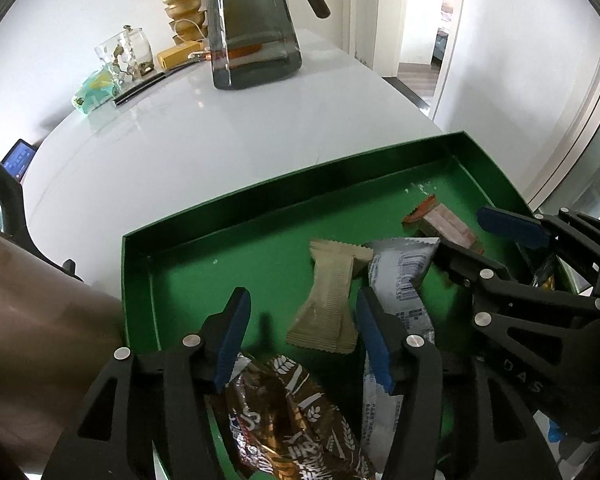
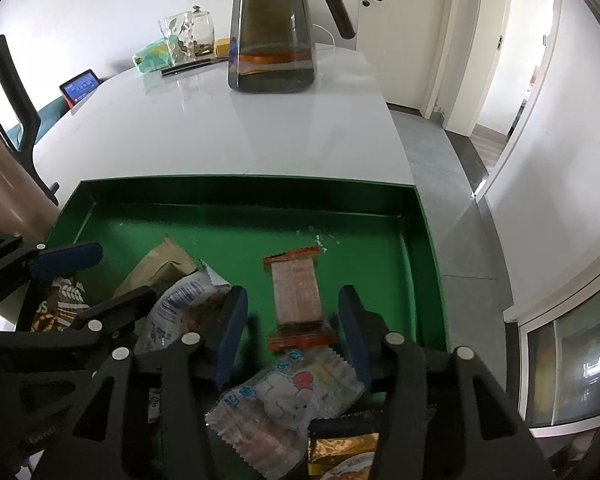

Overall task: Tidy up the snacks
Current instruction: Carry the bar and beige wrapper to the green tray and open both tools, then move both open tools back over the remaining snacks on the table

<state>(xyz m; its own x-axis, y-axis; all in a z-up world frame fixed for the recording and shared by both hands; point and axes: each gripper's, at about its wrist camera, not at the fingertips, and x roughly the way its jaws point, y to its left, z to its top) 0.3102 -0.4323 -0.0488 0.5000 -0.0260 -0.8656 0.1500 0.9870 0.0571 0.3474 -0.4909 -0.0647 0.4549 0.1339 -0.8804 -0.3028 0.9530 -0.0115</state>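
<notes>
Both the left gripper (image 1: 302, 336) and the right gripper (image 2: 290, 334) are held with jaws apart, gripping nothing, above the shallow green cardboard tray (image 2: 236, 192), where the wrapped snacks, among them a beige crinkled packet (image 1: 328, 304) and an orange-ended wafer bar (image 2: 298, 298), are seemingly gathered for sorting.

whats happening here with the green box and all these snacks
A person is sorting wrapped snacks into a shallow green box on a white table, with a pair of tongs in each hand. Both the left tongs and the right tongs hang open over the box, gripping nothing. Under the left pair lie a brown foil packet and a beige packet; under the right pair lie a clear cartoon-print packet and an orange-ended wafer packet. A smoky glass kettle stands behind.
</notes>
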